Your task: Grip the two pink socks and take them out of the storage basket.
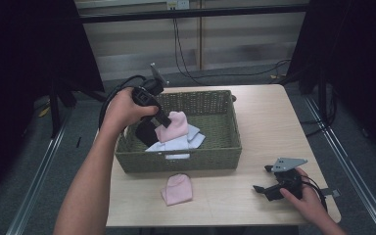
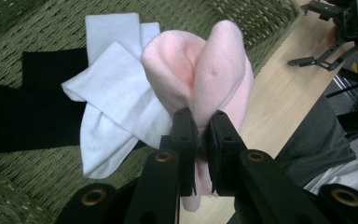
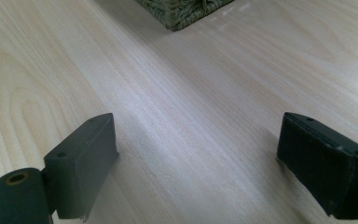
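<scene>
Writing: no readable brand, label or lettering was visible.
Table [image 1: 254, 142]: pale wood grain.
Basket [image 1: 225, 156]: green woven, rectangular, holding white socks [image 2: 116, 93] and a black sock [image 2: 28, 116].
Pink sock [image 2: 205, 70]: soft ribbed knit, folded double, lifted above the basket's contents.
Second pink sock [image 1: 177, 189]: lay flat before the basket.
Left gripper [image 2: 201, 130]: clenched on the pink sock.
Right gripper [image 3: 196, 163]: jaws wide apart, low over bare table.

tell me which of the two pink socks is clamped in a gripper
The folded pink sock raised over the green woven basket, pinched in the left gripper. The other pink sock lies untouched on the wooden table.
</scene>
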Demonstrator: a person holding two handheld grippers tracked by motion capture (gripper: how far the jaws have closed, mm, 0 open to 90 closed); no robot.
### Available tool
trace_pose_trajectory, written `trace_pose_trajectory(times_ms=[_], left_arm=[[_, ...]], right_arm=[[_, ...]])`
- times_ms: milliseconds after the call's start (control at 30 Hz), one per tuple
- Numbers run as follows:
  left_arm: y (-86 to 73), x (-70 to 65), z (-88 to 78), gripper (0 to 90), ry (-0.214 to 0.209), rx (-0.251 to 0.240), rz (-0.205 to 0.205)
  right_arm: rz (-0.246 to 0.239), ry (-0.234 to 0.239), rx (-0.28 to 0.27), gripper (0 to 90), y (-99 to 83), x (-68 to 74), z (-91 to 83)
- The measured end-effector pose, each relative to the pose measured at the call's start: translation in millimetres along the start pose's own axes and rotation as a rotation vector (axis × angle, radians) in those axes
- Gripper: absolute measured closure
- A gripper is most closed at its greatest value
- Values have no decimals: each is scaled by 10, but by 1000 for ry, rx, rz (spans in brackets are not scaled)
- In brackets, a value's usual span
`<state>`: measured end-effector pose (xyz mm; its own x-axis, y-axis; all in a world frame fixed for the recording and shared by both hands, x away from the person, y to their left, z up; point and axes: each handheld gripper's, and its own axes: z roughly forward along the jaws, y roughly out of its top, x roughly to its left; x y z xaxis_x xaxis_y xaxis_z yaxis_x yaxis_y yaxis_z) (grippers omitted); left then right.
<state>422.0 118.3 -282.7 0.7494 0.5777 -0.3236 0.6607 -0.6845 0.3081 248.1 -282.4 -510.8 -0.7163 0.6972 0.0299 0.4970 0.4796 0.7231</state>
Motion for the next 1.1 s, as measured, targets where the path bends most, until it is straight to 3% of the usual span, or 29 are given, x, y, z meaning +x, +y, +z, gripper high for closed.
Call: trace_pose_trajectory(times_ms=[600, 1100], left_arm=[[-142, -239, 63, 824, -20, 7, 87], [-234, -461, 218, 821, -35, 34, 153]], right_arm=[[1, 0, 0, 111, 0, 1, 0], [3, 1, 2, 111, -1, 3, -1]])
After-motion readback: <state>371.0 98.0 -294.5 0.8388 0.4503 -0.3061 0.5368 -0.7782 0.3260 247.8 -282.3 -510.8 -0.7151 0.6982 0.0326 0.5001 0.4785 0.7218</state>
